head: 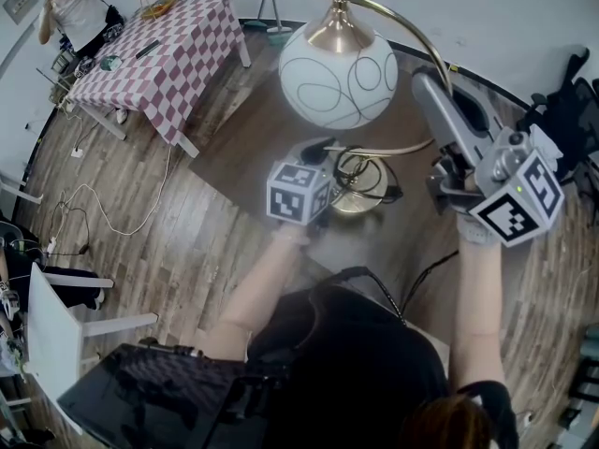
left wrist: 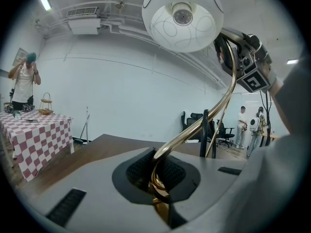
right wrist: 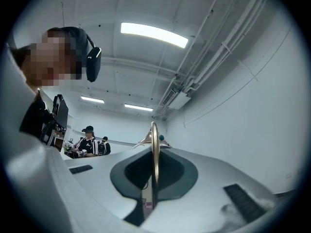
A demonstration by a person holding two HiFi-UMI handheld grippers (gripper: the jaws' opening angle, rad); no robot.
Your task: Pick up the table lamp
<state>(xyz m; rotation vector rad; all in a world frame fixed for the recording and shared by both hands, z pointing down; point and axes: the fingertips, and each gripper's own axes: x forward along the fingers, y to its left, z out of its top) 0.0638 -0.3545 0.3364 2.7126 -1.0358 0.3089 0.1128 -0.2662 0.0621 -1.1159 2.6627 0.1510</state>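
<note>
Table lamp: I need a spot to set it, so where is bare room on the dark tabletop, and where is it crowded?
Bare: the dark tabletop left of the lamp shade, out to its edge. Crowded: around the lamp base, where the black cable loops and the left claw and right claw grip the gold stem.

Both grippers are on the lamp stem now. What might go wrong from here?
1. The left gripper and right gripper pinch only the thin, smooth gold stem. The white globe shade hangs off its far end, so it may twist or slip in their grip.
2. The black cord lies looped by the base and might snag or drag on the way up.
</note>
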